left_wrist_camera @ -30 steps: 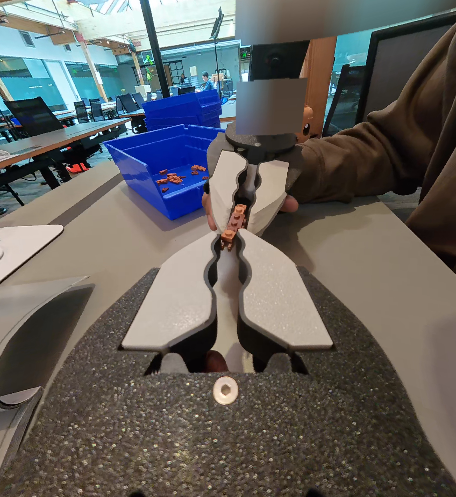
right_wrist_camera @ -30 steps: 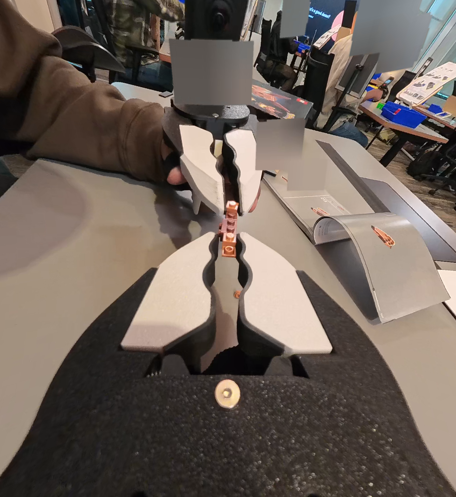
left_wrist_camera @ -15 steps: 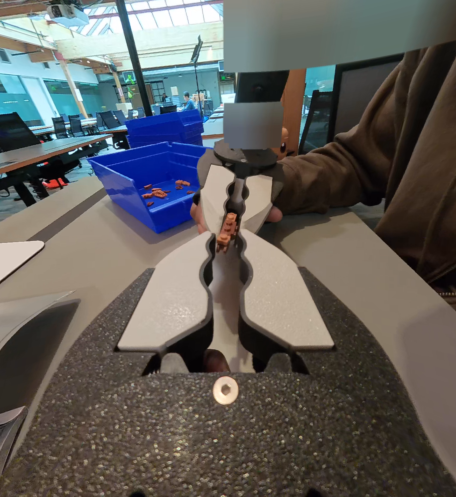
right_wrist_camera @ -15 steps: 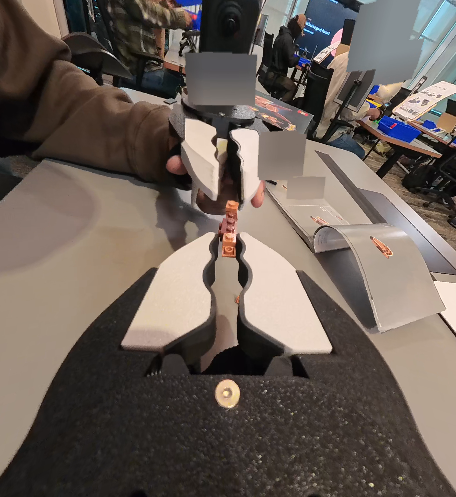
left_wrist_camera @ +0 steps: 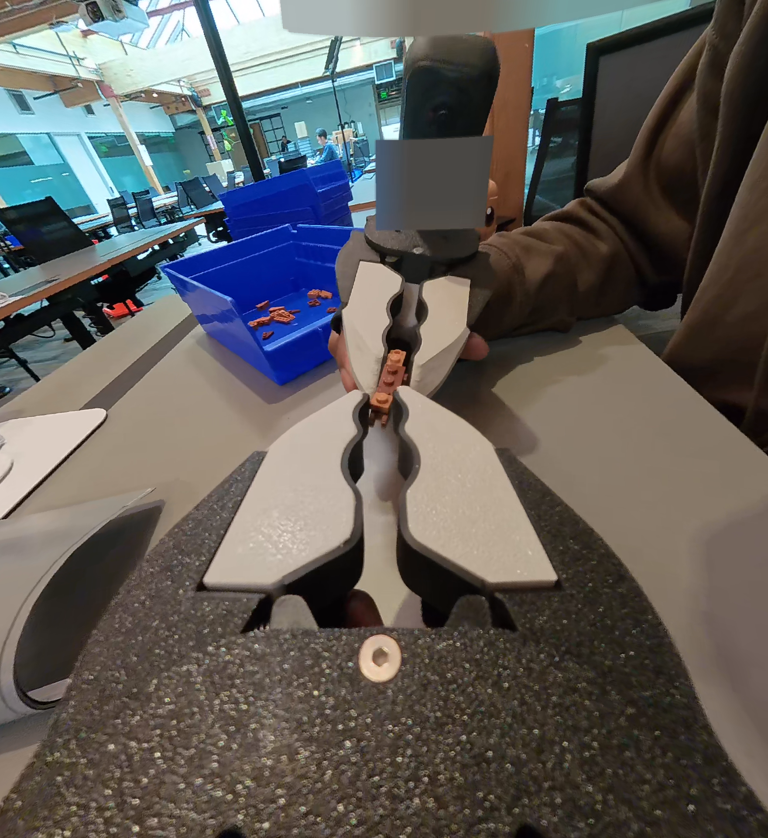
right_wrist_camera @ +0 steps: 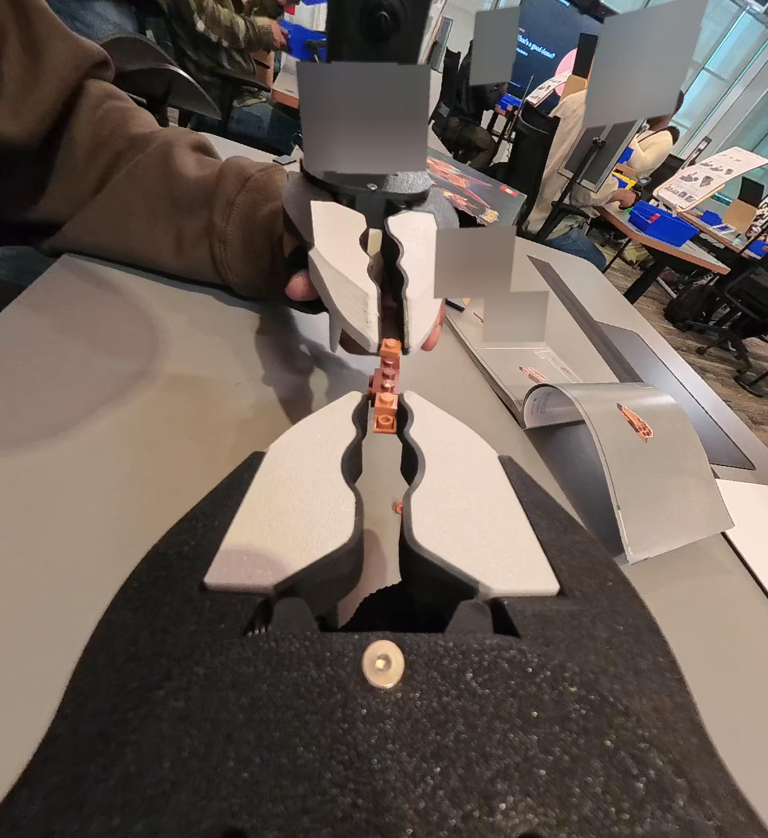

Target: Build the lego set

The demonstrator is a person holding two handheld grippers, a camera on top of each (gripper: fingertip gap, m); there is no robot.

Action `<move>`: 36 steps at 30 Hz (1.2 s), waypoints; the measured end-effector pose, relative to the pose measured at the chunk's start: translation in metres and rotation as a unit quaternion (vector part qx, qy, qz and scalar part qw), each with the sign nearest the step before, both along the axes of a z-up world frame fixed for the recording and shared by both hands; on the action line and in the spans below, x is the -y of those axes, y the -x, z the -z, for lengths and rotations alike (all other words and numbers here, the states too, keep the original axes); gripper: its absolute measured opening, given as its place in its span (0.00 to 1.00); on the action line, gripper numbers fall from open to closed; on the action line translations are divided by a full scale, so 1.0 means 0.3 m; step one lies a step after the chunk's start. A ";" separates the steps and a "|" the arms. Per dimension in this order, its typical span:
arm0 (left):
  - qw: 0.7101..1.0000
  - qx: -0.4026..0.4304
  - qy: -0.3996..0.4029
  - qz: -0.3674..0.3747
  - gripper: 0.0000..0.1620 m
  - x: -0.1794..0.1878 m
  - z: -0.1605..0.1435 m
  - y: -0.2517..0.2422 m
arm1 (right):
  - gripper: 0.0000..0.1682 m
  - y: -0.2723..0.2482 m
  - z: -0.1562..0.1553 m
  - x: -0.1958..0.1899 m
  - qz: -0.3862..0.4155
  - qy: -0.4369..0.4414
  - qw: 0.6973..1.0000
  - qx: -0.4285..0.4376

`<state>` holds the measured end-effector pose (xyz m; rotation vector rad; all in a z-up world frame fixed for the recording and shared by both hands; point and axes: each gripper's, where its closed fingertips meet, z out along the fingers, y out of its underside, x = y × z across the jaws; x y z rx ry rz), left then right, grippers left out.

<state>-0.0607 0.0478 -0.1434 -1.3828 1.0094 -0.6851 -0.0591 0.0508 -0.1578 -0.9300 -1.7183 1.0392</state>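
A small brown and orange lego assembly (left_wrist_camera: 390,376) is held in the air above the grey table (left_wrist_camera: 600,453), between the two grippers. My left gripper (left_wrist_camera: 380,401) is shut on its near end. My right gripper (left_wrist_camera: 398,358) faces it and is shut on the far end. In the right wrist view the right gripper (right_wrist_camera: 384,403) clamps the orange end of the assembly (right_wrist_camera: 386,383). The left gripper (right_wrist_camera: 391,344) pinches the other end from opposite. A hand in a brown sleeve (left_wrist_camera: 577,272) holds each gripper.
A blue bin (left_wrist_camera: 237,313) with several loose brown pieces (left_wrist_camera: 278,317) stands at the back left, with stacked blue bins (left_wrist_camera: 282,204) behind it. An open instruction booklet (right_wrist_camera: 622,444) lies to the right. A small round stud (right_wrist_camera: 398,507) lies on the table. A white pad (left_wrist_camera: 42,435) is at the left.
Both grippers keep hold of the assembly. The pair has drifted and tilted slightly over the table, and the two grippers stand a little farther apart along the assembly.
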 end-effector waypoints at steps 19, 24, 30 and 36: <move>0.997 -0.011 -0.043 -0.064 0.06 -0.040 -0.025 0.006 | 0.07 0.005 -0.019 -0.032 0.032 -0.009 0.999 -0.022; 0.997 -0.009 -0.048 -0.060 0.06 -0.037 -0.025 0.002 | 0.07 0.004 -0.018 -0.033 0.028 -0.006 0.999 -0.021; 0.999 0.024 -0.013 -0.039 0.17 -0.031 -0.027 0.004 | 0.07 0.002 -0.020 -0.024 0.016 0.021 0.999 -0.023; 0.999 0.030 0.033 -0.019 0.17 -0.031 0.014 -0.013 | 0.07 0.002 -0.027 -0.015 0.008 0.035 0.999 -0.028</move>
